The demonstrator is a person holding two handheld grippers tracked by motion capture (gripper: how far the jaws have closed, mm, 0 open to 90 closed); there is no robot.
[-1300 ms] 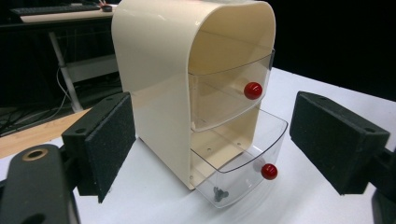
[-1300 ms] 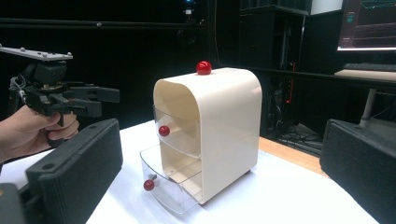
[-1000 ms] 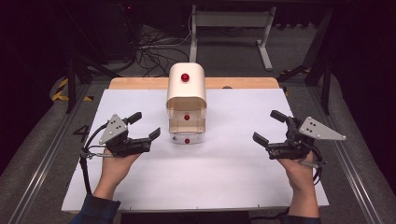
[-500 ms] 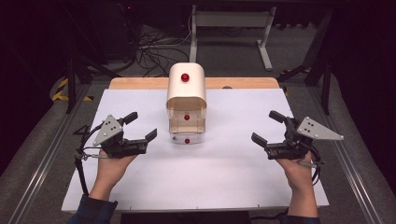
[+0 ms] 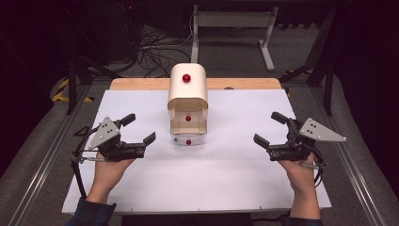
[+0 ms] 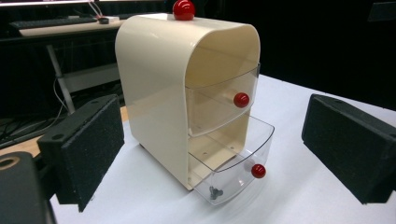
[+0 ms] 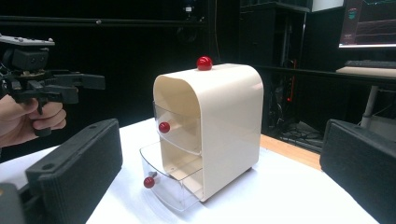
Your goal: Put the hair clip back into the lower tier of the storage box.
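Two grippers flank a cream cabinet (image 5: 187,92) that stands at the far middle of the white table (image 5: 226,188), close to its wooden back edge. The cabinet has two clear drawers: the upper drawer (image 6: 219,100) sits pushed in, while the lower drawer (image 6: 233,165) is pulled partway out toward the person, with a small dark metal piece (image 6: 215,192) lying inside near its front. Each drawer front bears a red knob, and a third red knob (image 5: 187,78) tops the cabinet.

Left of the cabinet, the left gripper (image 5: 139,130) hangs with its jaws spread wide, gripping nothing and touching nothing. Right of the cabinet, rather farther off, the right gripper (image 5: 270,128) is likewise wide apart and empty.

Bare white table lies between each gripper and the cabinet, and a broad bare stretch runs from the pulled-out drawer to the near edge.
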